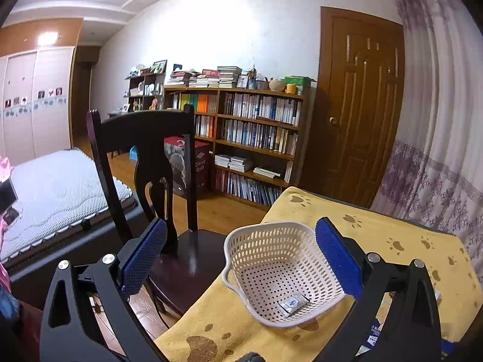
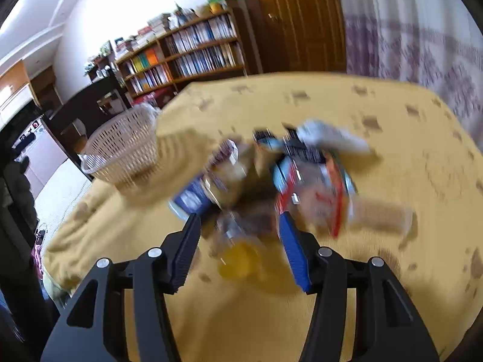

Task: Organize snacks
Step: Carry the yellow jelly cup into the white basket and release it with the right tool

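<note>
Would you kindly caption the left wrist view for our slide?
Open left gripper frames a perforated basket holding one small packet.

Yellow paw-print cloth [image 1: 377, 235] bears basket [image 1: 271, 259], snack packets [image 2: 302, 175].

You can read only "Classic Quilt" on the dark red box [image 1: 201, 163] beside the bookshelf [image 1: 256, 129], centre of your left view. Snack wrapper print is too blurred to read.

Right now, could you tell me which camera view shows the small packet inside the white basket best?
The left wrist view: it looks down into the basket, where the small packet lies sharp on the floor. The right wrist view shows only the basket's blurred outer wall; the packet is hidden.
</note>
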A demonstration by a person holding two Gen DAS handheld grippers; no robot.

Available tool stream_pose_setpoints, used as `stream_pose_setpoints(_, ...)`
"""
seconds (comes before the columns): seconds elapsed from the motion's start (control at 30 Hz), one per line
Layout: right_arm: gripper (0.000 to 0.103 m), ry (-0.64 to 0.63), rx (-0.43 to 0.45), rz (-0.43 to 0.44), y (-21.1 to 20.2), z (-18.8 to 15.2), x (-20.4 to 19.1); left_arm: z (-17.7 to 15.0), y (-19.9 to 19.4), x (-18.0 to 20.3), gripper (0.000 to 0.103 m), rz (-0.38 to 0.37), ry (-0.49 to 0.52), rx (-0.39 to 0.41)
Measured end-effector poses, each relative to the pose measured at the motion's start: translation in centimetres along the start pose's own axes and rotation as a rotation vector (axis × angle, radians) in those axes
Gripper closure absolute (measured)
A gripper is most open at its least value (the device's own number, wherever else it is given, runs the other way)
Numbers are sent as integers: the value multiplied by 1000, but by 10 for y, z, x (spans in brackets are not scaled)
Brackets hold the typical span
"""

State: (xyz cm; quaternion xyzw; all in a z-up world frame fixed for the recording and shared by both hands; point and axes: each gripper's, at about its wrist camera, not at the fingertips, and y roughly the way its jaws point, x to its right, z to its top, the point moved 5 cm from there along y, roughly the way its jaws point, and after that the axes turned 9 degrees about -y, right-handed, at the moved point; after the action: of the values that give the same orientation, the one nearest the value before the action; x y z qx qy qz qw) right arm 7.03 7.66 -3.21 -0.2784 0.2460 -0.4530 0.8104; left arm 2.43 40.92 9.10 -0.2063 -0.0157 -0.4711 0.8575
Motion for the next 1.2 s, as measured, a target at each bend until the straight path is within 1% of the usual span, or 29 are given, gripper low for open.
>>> stream_pose_setpoints(0.1,48,22,-37,27,15,-13,0,-2,-4,7,3,-7,29,4)
stream_pose_setpoints(0.17,48,6,-61,20,26,-19,-6,-1,-5,9,3,-10,38,7)
stream_pose_setpoints(0.23,45,-10,-86,-3,39,-21,-10,2,-4,6,3,-12,33,4)
stream_pose_setpoints(0.33,44,-45,-115,-67,53,-27,-13,3,-2,1,3,-6,10,-5)
stream_pose_setpoints(0.47,42,-108,-113,-117,57,-29,-20,4,0,-4,3,-2,-11,-13)
stream_pose_setpoints(0.57,50,-142,-118,-145,54,-31,-24,4,-1,-2,3,-4,-3,-12)
stream_pose_setpoints(0.6,56,-153,-116,-150,53,-32,-27,3,-2,-2,3,-6,-1,-12)
stream_pose_setpoints(0.67,56,-161,-117,-152,51,-32,-28,3,-1,0,3,-10,4,-13)
stream_pose_setpoints(0.8,56,-147,-114,-121,47,-26,-29,4,-1,1,3,-10,5,-12)
stream_pose_setpoints(0.97,57,-128,-64,-45,28,-9,-42,8,-1,-5,3,-2,-16,-9)
stream_pose_setpoints(1.03,57,-130,-46,-22,23,2,-49,10,-2,-8,3,1,-26,-7)
stream_pose_setpoints(1.2,56,-173,11,33,21,48,-81,18,-6,-19,3,8,-55,8)
